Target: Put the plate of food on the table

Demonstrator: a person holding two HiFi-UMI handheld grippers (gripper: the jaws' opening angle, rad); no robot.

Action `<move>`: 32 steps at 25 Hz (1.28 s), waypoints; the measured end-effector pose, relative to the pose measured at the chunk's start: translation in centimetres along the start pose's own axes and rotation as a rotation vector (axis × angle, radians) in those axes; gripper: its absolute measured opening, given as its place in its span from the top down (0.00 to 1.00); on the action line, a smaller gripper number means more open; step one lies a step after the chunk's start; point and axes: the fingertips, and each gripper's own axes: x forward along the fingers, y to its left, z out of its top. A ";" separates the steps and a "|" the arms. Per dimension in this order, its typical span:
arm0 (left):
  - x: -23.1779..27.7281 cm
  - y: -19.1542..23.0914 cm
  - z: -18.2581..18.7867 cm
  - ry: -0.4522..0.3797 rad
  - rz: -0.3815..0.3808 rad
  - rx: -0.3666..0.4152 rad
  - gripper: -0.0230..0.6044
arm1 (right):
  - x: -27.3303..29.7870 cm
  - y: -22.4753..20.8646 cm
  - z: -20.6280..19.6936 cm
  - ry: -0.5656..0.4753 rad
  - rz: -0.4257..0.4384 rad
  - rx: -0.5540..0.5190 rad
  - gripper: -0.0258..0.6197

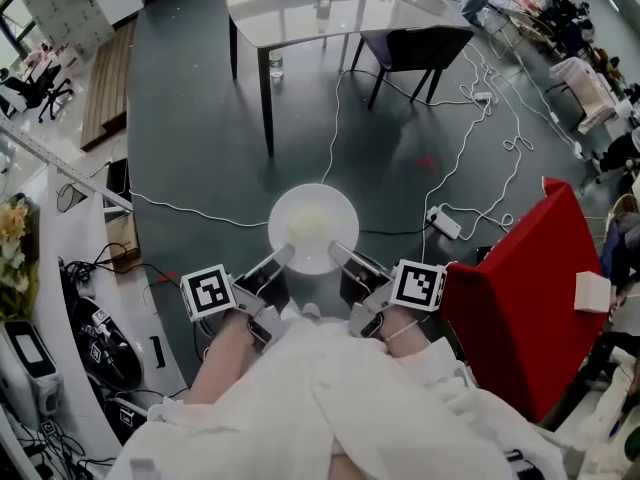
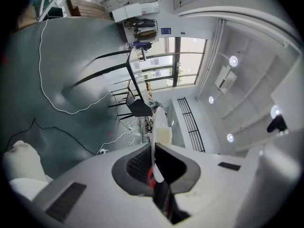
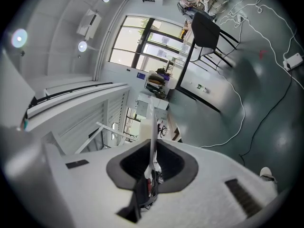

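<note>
White plate [image 1: 341, 208] over the floor [image 1: 190, 118], well short of the bench [image 1: 300, 13], rim pinched by left hand-held gripper [image 1: 285, 254] and right hand-held gripper [image 1: 338, 251]; pale food [image 1: 308, 226] indistinct.

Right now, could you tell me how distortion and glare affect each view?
Head view: edges bow outward, the table top glares, and the food on the plate looks washed out. Left gripper view: strong fisheye, black corners, ceiling lamps flare. Right gripper view: same fisheye; the windows look overbright.
</note>
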 end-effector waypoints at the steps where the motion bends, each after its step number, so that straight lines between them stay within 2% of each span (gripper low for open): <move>1: 0.0 0.3 -0.2 -0.002 0.006 -0.009 0.93 | -0.2 -0.3 -0.1 0.008 -0.007 -0.003 0.94; 5: 0.1 1.4 -0.8 -0.009 0.029 -0.048 0.92 | -0.4 -1.6 -0.8 0.034 -0.012 0.065 0.94; 9: 0.4 2.3 -0.8 -0.012 0.058 -0.045 0.93 | 0.0 -2.3 -0.7 0.048 -0.007 0.068 0.94; 11: 0.8 2.7 -0.2 -0.014 0.060 -0.056 0.93 | 0.4 -3.0 -0.6 0.058 -0.026 0.098 0.94; 16: 2.5 3.5 2.7 -0.004 0.062 -0.054 0.92 | 3.1 -3.7 1.6 0.052 -0.011 0.101 0.94; 22: 5.3 3.4 9.1 0.012 0.047 -0.035 0.93 | 8.1 -5.1 5.9 0.033 -0.031 0.088 0.94; 26: 6.9 3.5 15.1 0.022 0.051 -0.032 0.92 | 13.0 -5.5 9.0 0.016 -0.055 0.155 0.94; 30: 8.9 2.3 21.7 0.037 0.036 0.016 0.93 | 18.5 -4.6 13.5 -0.019 -0.016 0.120 0.94; 32: 9.6 2.1 25.0 0.038 0.032 0.031 0.93 | 21.0 -4.7 15.3 -0.032 -0.033 0.123 0.94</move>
